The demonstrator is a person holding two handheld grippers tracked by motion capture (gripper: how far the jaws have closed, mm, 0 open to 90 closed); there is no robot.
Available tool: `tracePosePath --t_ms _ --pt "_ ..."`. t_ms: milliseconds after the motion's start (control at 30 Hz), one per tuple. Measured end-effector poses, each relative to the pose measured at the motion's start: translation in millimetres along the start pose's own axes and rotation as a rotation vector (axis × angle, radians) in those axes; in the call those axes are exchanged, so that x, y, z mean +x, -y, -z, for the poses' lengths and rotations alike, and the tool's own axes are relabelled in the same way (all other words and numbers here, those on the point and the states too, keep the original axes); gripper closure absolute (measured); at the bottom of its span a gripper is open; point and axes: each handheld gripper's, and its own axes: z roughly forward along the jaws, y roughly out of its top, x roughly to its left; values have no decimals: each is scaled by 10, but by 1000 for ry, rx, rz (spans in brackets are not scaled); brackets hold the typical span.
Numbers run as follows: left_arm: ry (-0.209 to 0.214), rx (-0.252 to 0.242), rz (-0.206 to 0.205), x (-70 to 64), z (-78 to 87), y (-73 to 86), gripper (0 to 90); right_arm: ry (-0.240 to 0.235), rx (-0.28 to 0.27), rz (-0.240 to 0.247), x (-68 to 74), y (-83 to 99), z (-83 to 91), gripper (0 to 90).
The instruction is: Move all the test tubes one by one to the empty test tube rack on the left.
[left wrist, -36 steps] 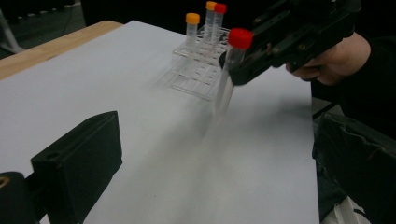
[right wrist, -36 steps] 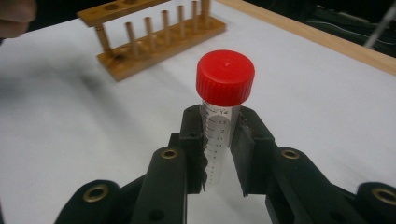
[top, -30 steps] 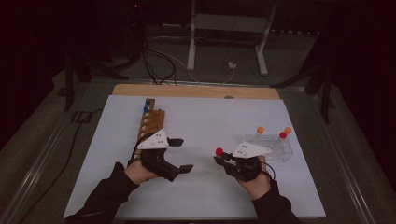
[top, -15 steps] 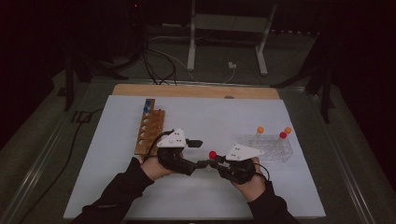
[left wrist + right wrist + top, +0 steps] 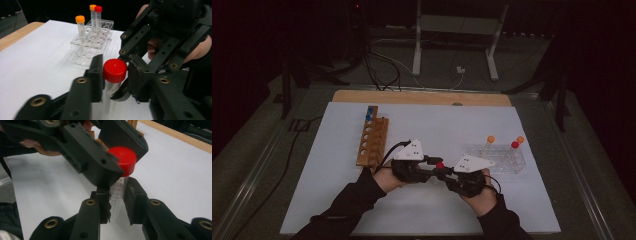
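Near the table's front edge, about midway along it: both grippers are meeting over the white sheet point(image 5: 337, 200).
Tube: red-capped tube point(image 5: 114, 75) is standing upright between the two grippers, clear body with printed scale marks, above the sheet; whether its base is touching cannot be told.
Right gripper point(image 5: 117, 200): jaws are clamping the tube's clear body below the cap, one on each side.
Left gripper point(image 5: 113, 75): jaws are sitting on either side of the red cap, left jaw touching it, right jaw just beside it; whether they are squeezing it cannot be told.
Hands: left hand point(image 5: 384, 179) and right hand point(image 5: 479, 196) are coming in from the front edge, dark sleeves, gripping the tools close together.
Clear rack point(image 5: 499, 159): is sitting near the table's right edge, just beyond the right gripper, carrying two orange-capped tubes point(image 5: 490, 139) and one more red-capped one point(image 5: 514, 145), all upright.
Wooden rack point(image 5: 373, 141): is lying toward the left edge, well apart from the clear rack, blue-capped tubes point(image 5: 370, 113) at its far end.
Wooden board point(image 5: 422, 97): is running along the table's far edge, under the sheet.
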Motion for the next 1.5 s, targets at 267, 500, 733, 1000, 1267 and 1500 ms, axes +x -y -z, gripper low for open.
tracePosePath --t_ms 267,500,733,1000,1267,1500 --pt "-19 -11 -23 13 41 -44 715 1 -23 -17 -22 -3 23 703" --pt "-66 -20 -10 116 212 -104 716 16 -55 -19 -46 -4 82 566" --pt "-132 -26 14 276 475 -147 715 42 -101 -48 -78 -23 152 358" --pt "-238 -42 55 501 819 -153 716 69 -123 -76 -91 -30 171 151" --pt "-339 -39 77 685 1104 -131 716 56 -139 -95 -120 -22 185 0" --pt "-416 -35 103 840 1308 -77 716 54 -142 -102 -132 -19 192 0"
